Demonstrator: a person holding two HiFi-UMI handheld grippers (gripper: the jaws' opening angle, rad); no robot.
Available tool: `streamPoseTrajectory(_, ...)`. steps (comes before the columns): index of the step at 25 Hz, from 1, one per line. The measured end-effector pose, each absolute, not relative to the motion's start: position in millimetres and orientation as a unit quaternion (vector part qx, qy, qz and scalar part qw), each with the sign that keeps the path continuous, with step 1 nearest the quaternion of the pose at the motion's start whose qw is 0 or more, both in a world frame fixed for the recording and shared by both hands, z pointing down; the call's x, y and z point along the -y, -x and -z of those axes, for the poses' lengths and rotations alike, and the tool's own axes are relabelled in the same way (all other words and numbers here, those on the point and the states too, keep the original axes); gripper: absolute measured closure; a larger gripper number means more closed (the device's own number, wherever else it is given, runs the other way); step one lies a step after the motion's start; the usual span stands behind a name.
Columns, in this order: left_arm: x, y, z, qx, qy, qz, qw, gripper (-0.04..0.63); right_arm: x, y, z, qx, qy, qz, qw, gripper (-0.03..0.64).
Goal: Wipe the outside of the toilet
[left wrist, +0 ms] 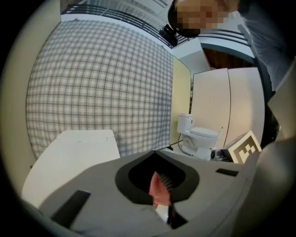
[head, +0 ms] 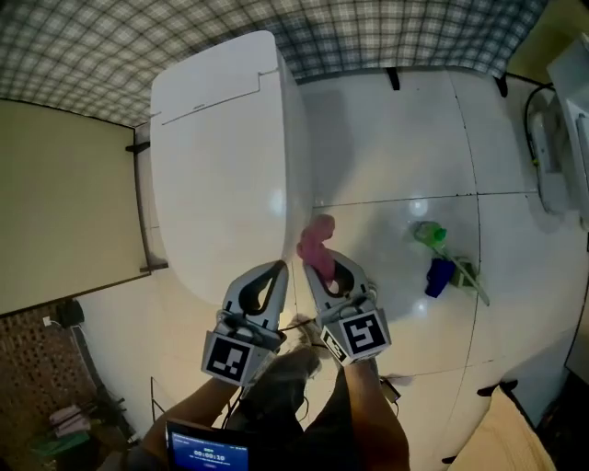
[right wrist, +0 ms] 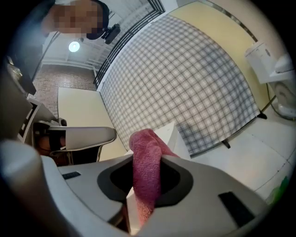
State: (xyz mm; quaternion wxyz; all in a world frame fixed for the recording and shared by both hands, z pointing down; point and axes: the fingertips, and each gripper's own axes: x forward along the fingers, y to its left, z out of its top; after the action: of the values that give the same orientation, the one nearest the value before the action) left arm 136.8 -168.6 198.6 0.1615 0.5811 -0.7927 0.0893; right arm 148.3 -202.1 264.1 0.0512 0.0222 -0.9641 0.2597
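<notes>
The white toilet stands with its lid down, ahead and to the left in the head view. My right gripper is shut on a pink cloth, which sticks up past the jaw tips right beside the toilet's right flank. In the right gripper view the cloth is pinched in my right gripper, with the toilet's edge just behind it. My left gripper is shut with nothing held, over the bowl's near rim. In the left gripper view the left gripper has the lid beyond it.
A green and blue brush-like item lies on the white tiled floor to the right. A second toilet stands farther off by a cream partition. A plaid wall runs behind the toilet, and a cream panel is at the left.
</notes>
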Motion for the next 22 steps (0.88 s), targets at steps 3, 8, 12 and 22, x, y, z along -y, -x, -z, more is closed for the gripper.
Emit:
streamPoseTrajectory(3, 170, -145, -188, 0.763, -0.622, -0.102, 0.141, 0.586, 208, -158, -253, 0.960, -0.077, -0.267, 0.039, 0.531)
streamPoseTrajectory(8, 138, -138, -188, 0.710, -0.682, -0.094, 0.151, 0.586, 179, -151, -237, 0.955, -0.162, -0.249, 0.016, 0.531)
streamPoseTrajectory(12, 107, -149, -176, 0.648, -0.743, -0.103, 0.128, 0.586, 134, -169, -218, 0.942, -0.230, -0.244, -0.001, 0.531)
streamPoseTrajectory(22, 27, -195, -213, 0.561, -0.809, -0.127, 0.123, 0.586, 31, -234, -250, 0.899, -0.343, -0.269, -0.033, 0.531)
